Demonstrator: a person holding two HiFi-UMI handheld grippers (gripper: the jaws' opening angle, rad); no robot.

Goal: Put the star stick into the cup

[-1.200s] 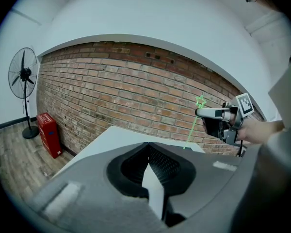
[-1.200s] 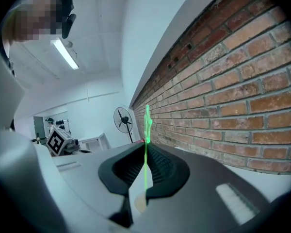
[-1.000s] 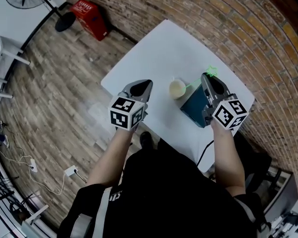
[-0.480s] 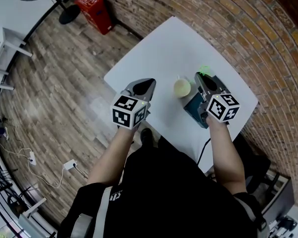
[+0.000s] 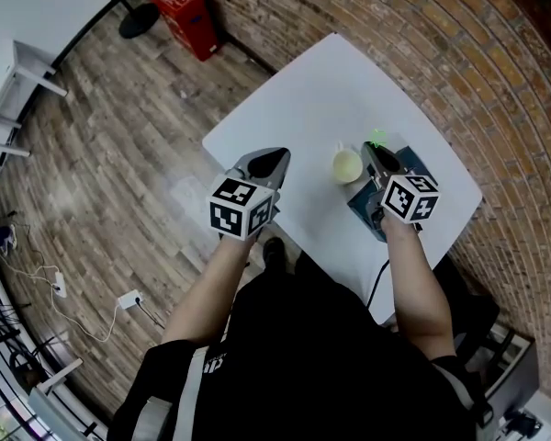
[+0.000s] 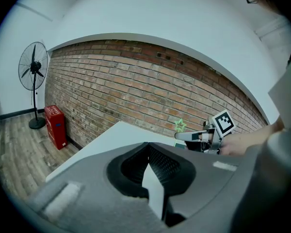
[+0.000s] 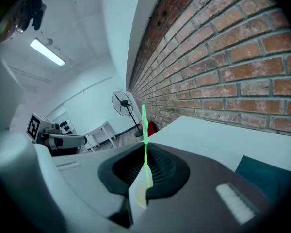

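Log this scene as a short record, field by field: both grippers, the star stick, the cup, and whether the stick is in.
left gripper: jaws shut, nothing between them, left of the cup
right gripper: jaws shut on the star stick
star stick: green, star end beyond the jaw tips
cup: on the white table, beside a teal box
progress: stick not yet in the cup

The thin green star stick [image 7: 144, 140] is pinched between the fingers of the right gripper [image 5: 375, 152], star tip forward and raised. The pale cream cup [image 5: 347, 165] stands upright mid-desk [image 5: 294, 108], nearby.
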